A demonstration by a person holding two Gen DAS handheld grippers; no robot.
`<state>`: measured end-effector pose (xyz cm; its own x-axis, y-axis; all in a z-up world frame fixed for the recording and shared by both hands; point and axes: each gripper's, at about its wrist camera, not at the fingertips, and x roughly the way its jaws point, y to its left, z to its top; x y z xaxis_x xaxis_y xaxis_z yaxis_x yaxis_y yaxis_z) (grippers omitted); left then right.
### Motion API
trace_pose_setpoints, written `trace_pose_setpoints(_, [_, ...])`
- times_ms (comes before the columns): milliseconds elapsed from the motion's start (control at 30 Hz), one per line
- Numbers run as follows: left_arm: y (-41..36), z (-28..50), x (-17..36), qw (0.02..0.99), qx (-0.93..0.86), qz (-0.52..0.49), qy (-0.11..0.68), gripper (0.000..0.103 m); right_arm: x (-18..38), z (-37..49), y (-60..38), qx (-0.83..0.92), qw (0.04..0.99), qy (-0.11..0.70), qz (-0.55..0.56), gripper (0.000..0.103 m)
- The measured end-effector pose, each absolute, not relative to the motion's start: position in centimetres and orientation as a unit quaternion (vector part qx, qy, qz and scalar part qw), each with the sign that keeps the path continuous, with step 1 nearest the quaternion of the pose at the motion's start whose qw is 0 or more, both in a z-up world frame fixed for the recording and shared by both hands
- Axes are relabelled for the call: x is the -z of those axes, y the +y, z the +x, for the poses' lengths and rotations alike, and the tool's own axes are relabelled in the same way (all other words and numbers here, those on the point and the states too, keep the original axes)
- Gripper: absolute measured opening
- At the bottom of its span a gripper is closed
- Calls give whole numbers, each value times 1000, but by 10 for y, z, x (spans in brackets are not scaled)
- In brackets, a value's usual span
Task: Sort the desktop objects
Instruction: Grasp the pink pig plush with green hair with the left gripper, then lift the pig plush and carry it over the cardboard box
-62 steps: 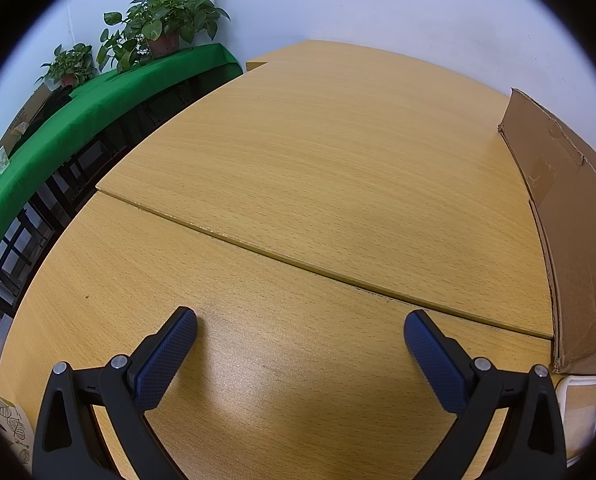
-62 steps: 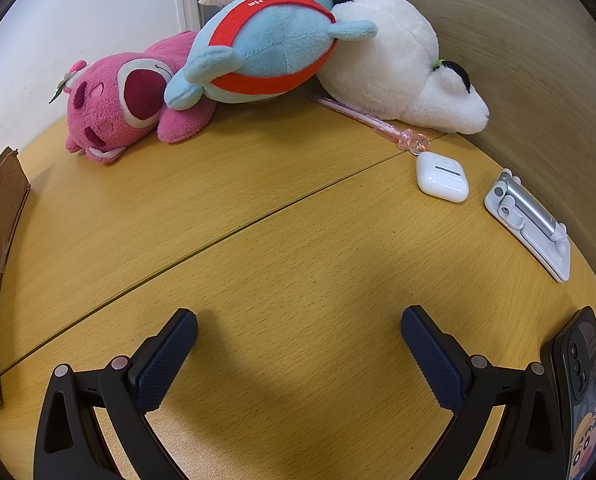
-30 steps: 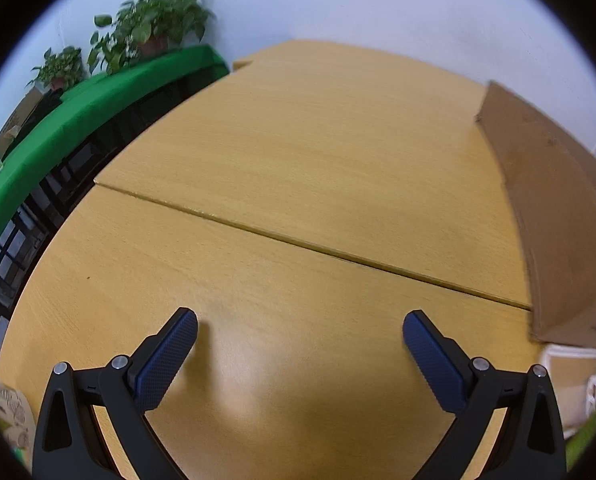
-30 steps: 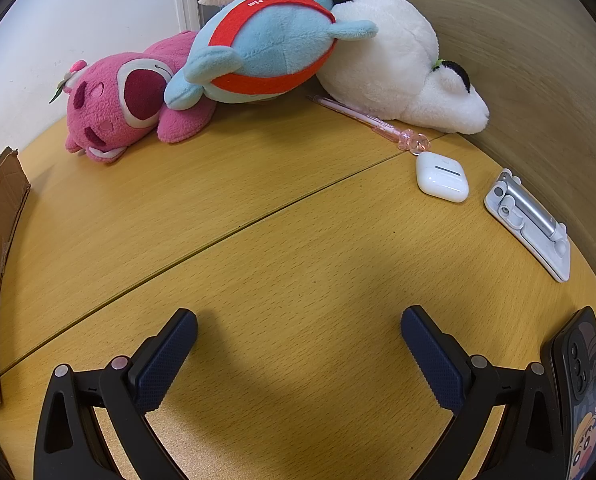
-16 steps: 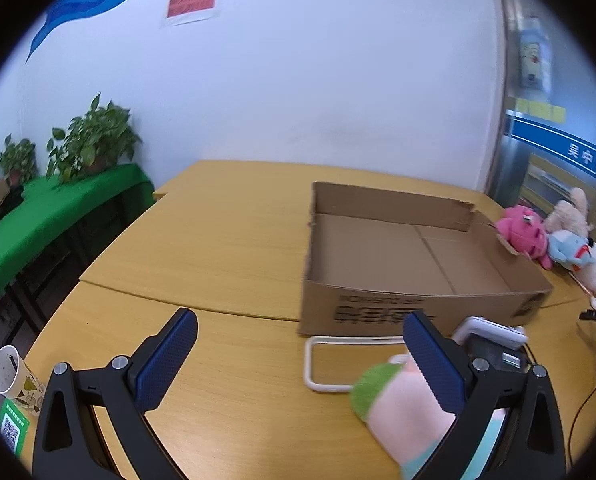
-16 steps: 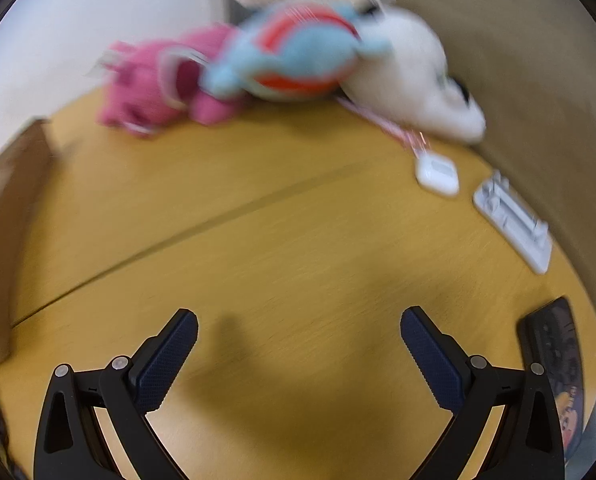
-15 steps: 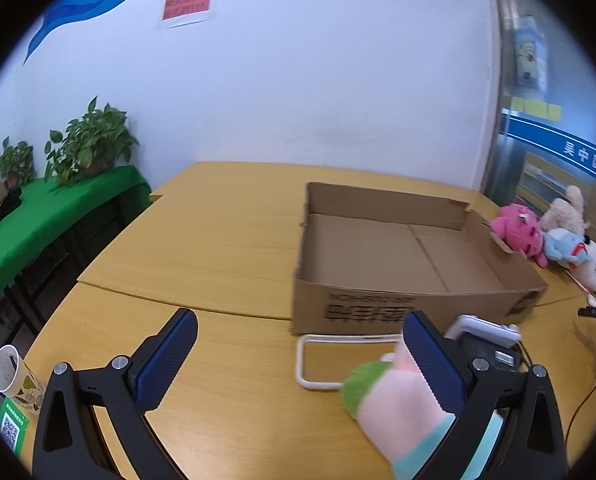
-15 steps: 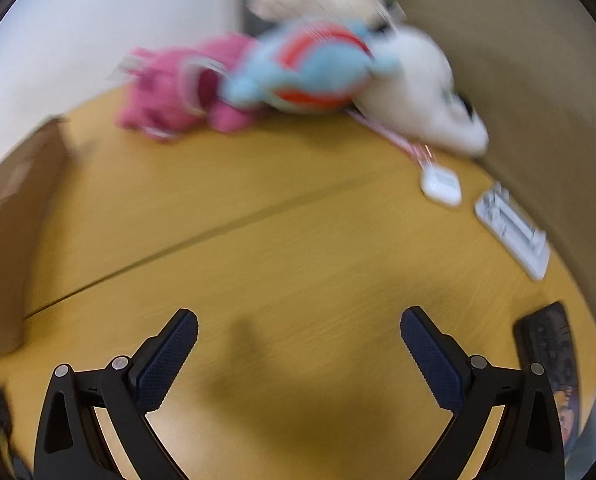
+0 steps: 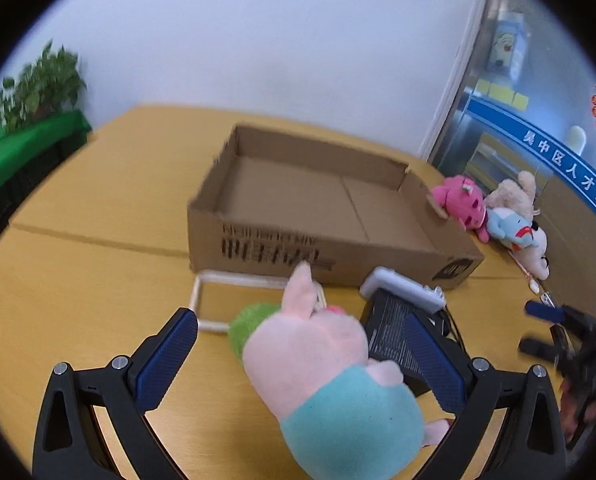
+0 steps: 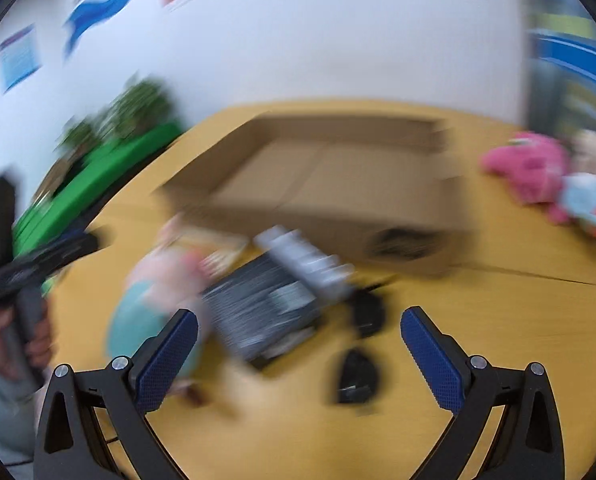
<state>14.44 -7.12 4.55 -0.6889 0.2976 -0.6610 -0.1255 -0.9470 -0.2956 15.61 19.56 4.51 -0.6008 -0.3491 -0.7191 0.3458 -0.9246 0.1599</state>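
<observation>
A pink plush pig [image 9: 326, 364] in a teal top, with a green tuft at its head, lies on the wooden table in front of an open, empty cardboard box [image 9: 318, 216]. My left gripper [image 9: 298, 322] is open and hovers over the pig, one finger on each side and neither pad pressing it. In the blurred right wrist view, my right gripper [image 10: 298, 320] is open above a black flat device [image 10: 265, 304] and holds nothing. The pig [image 10: 157, 292] lies to that device's left. The box [image 10: 330, 176] stands behind.
A white frame [image 9: 217, 280], the black flat device [image 9: 390, 320] and a white gadget [image 9: 402, 288] lie by the box front. Pink [image 9: 462, 204], blue [image 9: 510, 228] and white [image 9: 534, 256] plush toys sit right of the box. Two small black items [image 10: 356, 376] lie near my right gripper. Plants [image 9: 41, 84] stand far left.
The left gripper has tilted down and come closer over the pig. The right gripper has swung fast to the left, from the plush toys and earbud case toward the box and black device.
</observation>
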Motion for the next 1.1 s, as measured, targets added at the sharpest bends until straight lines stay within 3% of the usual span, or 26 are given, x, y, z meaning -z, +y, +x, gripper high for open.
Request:
trace_pose_setpoints(167, [-67, 129, -8, 113, -880, -440, -141, 102, -17, 172, 122, 849, 285, 7, 444, 103])
trace_pose_setpoints(367, [-73, 127, 9, 140, -860, -458, -176, 100, 11, 170, 80, 811, 318, 4, 491, 102])
trace_pose_setpoints(500, [-85, 127, 14, 146, -852, -464, -195, 95, 29, 166, 66, 780, 345, -13, 522, 91])
trace_pose_setpoints(733, [-96, 129, 18, 153, -844, -468, -211, 94, 33, 171, 46, 772, 355, 20, 527, 95])
trace_pose_setpoints(800, [-93, 129, 18, 164, -843, -467, -211, 86, 36, 173, 45, 772, 355, 22, 527, 92])
trace_pose_setpoints(833, [-92, 129, 17, 174, -840, -465, -221, 76, 37, 172, 43, 775, 354, 25, 523, 87])
trace_pose_setpoints(933, [-88, 128, 13, 170, -842, -464, -217, 71, 31, 183, 51, 779, 360, 13, 514, 76])
trace_pose_setpoints(1100, [-77, 131, -5, 163, -853, -457, -191, 65, 21, 194, 58, 777, 371, -2, 508, 71])
